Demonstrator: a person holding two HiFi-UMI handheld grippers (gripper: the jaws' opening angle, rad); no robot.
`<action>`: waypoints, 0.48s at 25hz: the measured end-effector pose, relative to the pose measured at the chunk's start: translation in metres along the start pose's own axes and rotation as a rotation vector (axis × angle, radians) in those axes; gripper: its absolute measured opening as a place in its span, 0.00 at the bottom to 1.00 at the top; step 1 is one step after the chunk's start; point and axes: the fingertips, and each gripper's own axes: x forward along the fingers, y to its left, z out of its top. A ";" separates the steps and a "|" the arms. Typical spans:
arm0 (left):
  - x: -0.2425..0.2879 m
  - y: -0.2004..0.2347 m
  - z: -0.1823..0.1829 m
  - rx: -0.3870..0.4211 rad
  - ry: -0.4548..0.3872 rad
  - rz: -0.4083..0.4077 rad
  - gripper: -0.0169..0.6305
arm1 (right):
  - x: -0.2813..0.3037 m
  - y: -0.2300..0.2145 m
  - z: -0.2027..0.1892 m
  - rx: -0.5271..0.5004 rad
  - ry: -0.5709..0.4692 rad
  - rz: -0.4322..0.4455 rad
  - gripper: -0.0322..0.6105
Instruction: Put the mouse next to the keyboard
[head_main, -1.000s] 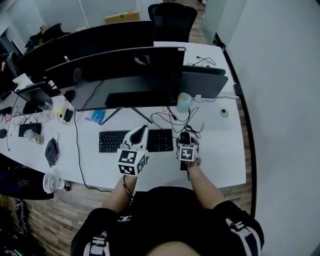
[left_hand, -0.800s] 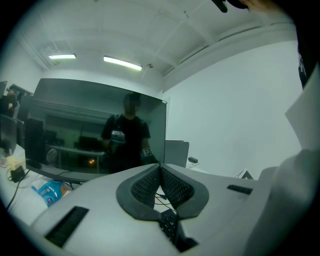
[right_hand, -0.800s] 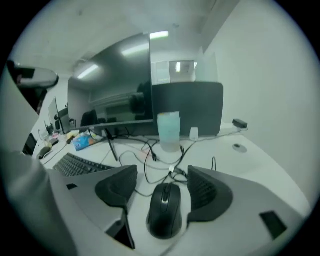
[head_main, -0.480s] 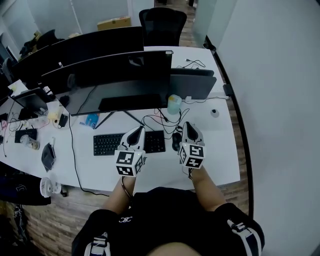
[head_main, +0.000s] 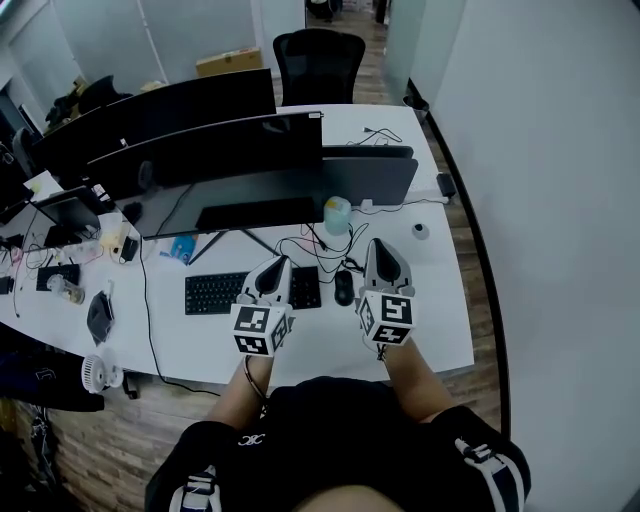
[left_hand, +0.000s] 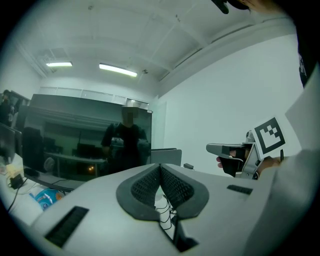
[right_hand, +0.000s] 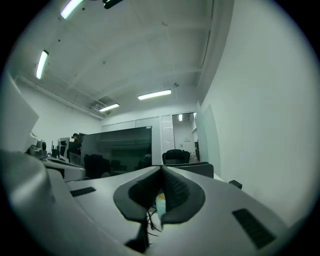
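The black mouse (head_main: 344, 288) lies on the white desk (head_main: 440, 330), just right of the black keyboard (head_main: 240, 291) and apart from both grippers. My right gripper (head_main: 378, 248) hovers to the right of the mouse, shut with nothing between its pads (right_hand: 161, 172). My left gripper (head_main: 276, 266) is held over the keyboard's right part, also shut and empty (left_hand: 160, 170). In the left gripper view the right gripper's marker cube (left_hand: 270, 137) shows at the right.
A wide dark monitor (head_main: 210, 160) stands behind the keyboard, with a pale bottle (head_main: 337, 213) and tangled cables (head_main: 318, 243) by its foot. A dark panel (head_main: 372, 176) and a small round object (head_main: 420, 231) sit at the back right. Clutter fills the desk's left end (head_main: 80, 270).
The right gripper has come off the mouse, drawn back to its right and shut. The mouse stays beside the keyboard. The left gripper has hardly moved.
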 end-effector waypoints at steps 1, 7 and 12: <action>0.000 -0.003 0.001 0.001 -0.002 0.002 0.05 | -0.002 -0.002 0.001 -0.001 0.001 0.001 0.07; -0.003 -0.013 0.004 0.004 -0.007 0.014 0.05 | -0.007 -0.008 0.005 0.010 0.000 0.015 0.07; -0.005 -0.016 0.008 0.009 -0.012 0.027 0.05 | -0.008 -0.006 0.006 0.011 0.000 0.035 0.07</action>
